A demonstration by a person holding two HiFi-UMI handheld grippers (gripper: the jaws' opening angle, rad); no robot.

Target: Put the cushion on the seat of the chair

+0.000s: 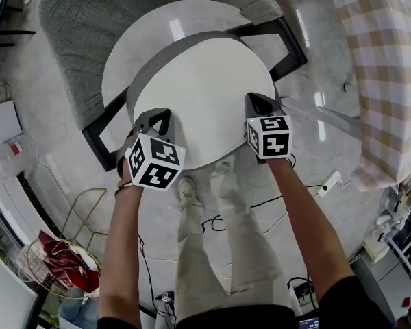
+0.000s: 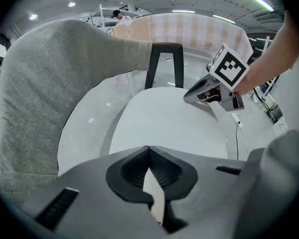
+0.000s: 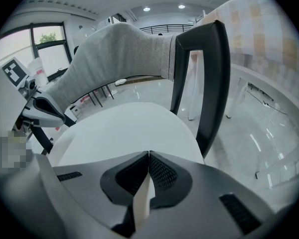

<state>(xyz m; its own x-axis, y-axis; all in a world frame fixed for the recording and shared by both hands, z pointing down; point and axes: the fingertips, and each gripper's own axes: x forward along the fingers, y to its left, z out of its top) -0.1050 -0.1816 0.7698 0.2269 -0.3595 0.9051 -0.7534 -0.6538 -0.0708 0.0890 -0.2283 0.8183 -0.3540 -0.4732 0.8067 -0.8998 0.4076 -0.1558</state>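
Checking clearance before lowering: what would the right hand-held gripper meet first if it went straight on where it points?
The right hand-held gripper is shut on the cushion, which would travel with it. It would probably meet the chair seat underneath first, though the depth is unclear.

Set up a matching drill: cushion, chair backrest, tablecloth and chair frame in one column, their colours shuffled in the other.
Things:
1. cushion
2. chair backrest
3. tablecloth
4. chair frame

Colours:
A. black
B. grey fabric
C. white on top
D. beige and white checks

Pairs: 1-C, 2-B, 3-D, 4-A
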